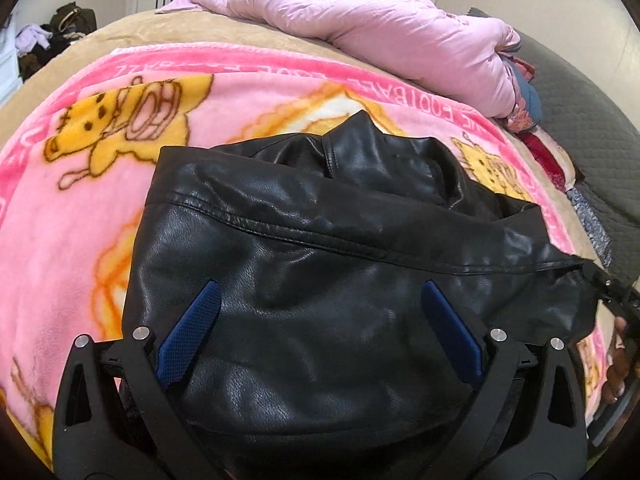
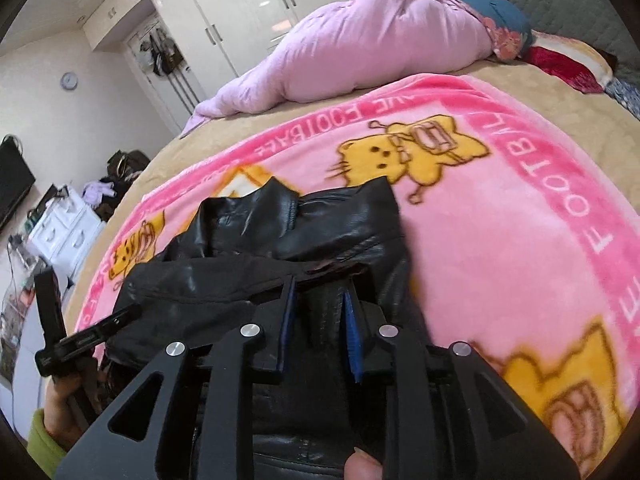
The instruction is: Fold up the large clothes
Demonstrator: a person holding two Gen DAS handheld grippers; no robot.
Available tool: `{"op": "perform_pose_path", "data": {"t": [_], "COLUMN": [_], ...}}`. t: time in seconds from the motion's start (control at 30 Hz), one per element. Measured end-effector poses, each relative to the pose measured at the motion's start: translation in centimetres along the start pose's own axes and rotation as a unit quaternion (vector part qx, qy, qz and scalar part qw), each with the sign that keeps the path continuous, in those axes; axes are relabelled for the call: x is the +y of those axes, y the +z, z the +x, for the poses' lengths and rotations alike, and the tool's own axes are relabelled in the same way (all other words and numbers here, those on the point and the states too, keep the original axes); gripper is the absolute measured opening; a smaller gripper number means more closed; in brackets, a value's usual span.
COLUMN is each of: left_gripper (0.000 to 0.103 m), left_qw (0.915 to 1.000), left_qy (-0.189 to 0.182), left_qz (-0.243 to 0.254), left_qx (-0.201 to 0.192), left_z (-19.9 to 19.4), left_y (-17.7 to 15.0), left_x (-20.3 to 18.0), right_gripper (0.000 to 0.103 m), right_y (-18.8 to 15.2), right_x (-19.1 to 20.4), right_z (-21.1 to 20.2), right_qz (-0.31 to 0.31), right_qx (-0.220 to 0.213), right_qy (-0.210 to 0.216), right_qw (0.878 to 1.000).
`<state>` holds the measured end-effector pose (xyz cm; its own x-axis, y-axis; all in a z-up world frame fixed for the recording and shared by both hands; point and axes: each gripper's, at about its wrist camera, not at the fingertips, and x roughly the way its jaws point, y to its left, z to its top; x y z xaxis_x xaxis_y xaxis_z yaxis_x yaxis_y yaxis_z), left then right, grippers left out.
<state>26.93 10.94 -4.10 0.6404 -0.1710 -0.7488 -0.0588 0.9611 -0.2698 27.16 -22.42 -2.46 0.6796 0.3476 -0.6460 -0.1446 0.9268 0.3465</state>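
1. Behind your jaws runs a bed (image 1: 132,30) under a tan cover, with white wardrobes (image 2: 224,12) along the far wall.
2. Spread on that bed is a pink blanket (image 1: 248,96) printed with yellow cartoon cats; a rumpled lilac quilt (image 1: 400,36) lies well beyond your jaws, near the far edge.
3. Your black leather jacket (image 1: 320,280) lies on the pink blanket, bunched into folds, collar end pointing away from you.
4. Your left gripper (image 1: 320,300) stands with its jaws wide apart, one blue pad (image 1: 192,332) on either side of a broad stretch of leather; the pads squeeze nothing.
5. Your right gripper (image 2: 320,296) has its jaws only narrowly parted, with a thick fold of jacket between the blue pads (image 2: 352,328). Whether the pads press on it you cannot tell from either view.
6. Seen from the right wrist, your left hand (image 2: 60,404), in a green sleeve (image 2: 44,440), holds its gripper's handle to the left of the right jaws.
7. A white drawer unit (image 2: 68,232) stands beside the bed, far left of the right jaws.
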Motion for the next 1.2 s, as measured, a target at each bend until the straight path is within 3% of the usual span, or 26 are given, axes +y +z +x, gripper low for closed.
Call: {"op": "perform_pose_path", "data": {"t": [0.13,0.27,0.4,0.7,0.9,1.07,1.2], "left_gripper": [0.094,0.094,0.094,0.094,0.094,0.094,0.094], "left_qw": [0.9998,0.9988,0.9981,0.9943,0.9937,0.994,0.9946], "left_qy": [-0.002,0.003,0.003,0.042,0.044,0.039,0.034], "left_qz": [0.019,0.042,0.06,0.096,0.101,0.101,0.098], "left_qx": [-0.006,-0.025,-0.016,0.016,0.016,0.018,0.014], "left_z": [-1.1,-2.5,-2.9,-1.4,-1.1,-0.8,-1.1], "left_y": [-0.2,-0.7,-1.6,-3.9,-4.4,-4.6,-4.7], "left_x": [-0.9,-2.2,-3.4,-4.2,-4.0,-3.9,-3.8], "right_gripper": [0.031,0.031,0.031,0.031,0.037,0.037,0.037], "right_y": [0.2,0.3,0.1,-0.7,-1.0,-2.0,-2.4], "right_x": [-0.3,0.1,1.7,4.7,4.3,2.0,2.0], "right_z": [-1.5,-2.5,-2.4,-0.4,2.8,5.7,5.7], "right_qz": [-0.005,-0.015,-0.049,-0.101,-0.101,-0.055,-0.052], "right_qx": [-0.033,-0.056,-0.059,-0.042,0.002,0.076,0.072], "right_qy": [-0.03,-0.02,-0.009,-0.015,-0.042,-0.046,-0.042], "right_qw": [0.999,0.998,0.997,0.994,0.994,0.995,0.995]}}
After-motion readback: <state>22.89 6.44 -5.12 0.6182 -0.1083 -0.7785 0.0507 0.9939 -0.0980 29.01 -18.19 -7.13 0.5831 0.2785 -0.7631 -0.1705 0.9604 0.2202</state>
